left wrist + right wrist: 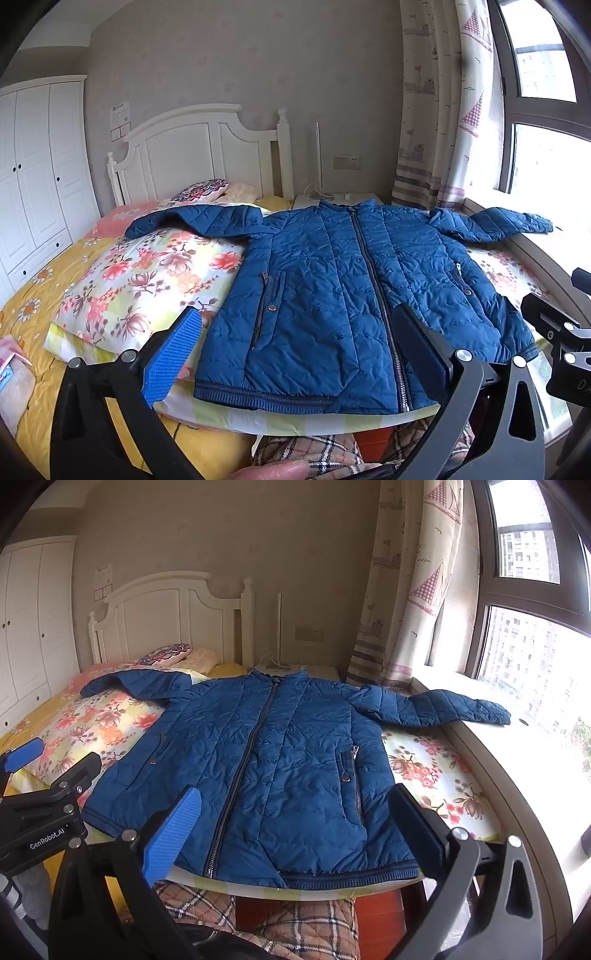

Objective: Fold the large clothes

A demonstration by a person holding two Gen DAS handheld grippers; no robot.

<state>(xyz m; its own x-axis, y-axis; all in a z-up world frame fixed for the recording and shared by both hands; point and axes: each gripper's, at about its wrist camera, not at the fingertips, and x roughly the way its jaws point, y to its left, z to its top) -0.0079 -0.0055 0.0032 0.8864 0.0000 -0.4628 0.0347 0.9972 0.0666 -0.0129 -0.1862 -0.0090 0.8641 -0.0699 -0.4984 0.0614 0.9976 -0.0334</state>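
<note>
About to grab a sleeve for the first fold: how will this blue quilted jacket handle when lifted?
Probably floppy: the blue quilted jacket drapes over the floral quilt and its sleeve sags onto the sill. Likely light, being thin and puffy. Its smooth shell may slip.

A: What does the left tool look like?

B: It has a black frame with silver round screws at the joints. One finger carries a blue ribbed pad, the other a dark pad.

A: And the right tool?

B: The same make: black arms, silver screws, a blue textured pad. On the left tool's black body, seen from the right, white letters read "GenRobot.AI".

A: What does the person wear?

B: Plaid trousers, checked in beige, brown and dark lines.
</note>
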